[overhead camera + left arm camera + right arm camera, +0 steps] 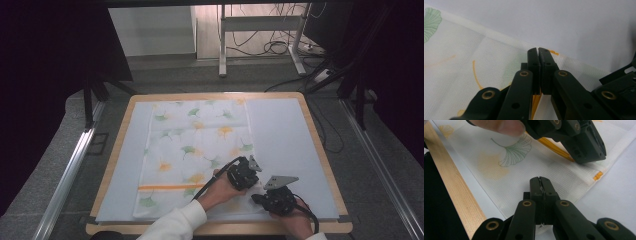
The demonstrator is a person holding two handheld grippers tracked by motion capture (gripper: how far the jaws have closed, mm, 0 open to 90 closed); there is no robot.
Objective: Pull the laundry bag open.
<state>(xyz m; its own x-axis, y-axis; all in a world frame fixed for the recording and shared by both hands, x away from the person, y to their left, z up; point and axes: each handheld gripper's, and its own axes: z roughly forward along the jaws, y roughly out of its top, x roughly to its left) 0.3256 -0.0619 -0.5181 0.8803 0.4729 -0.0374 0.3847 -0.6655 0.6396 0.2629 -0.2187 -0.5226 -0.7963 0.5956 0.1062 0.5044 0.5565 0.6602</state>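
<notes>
The cloth (195, 155) lies on the table (320, 150), left of centre.

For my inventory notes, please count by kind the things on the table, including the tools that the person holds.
Cloth, white with a leaf print: 1
Mat, pale blue, under the cloth: 1
Grippers: 2, the left gripper and the right gripper, both shut on the cloth edge
Total: 4

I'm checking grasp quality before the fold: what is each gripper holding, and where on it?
Both hold the printed cloth at its right edge near the front corner: the right gripper nearest the corner, the left gripper farther up, by the orange stripe.
</notes>
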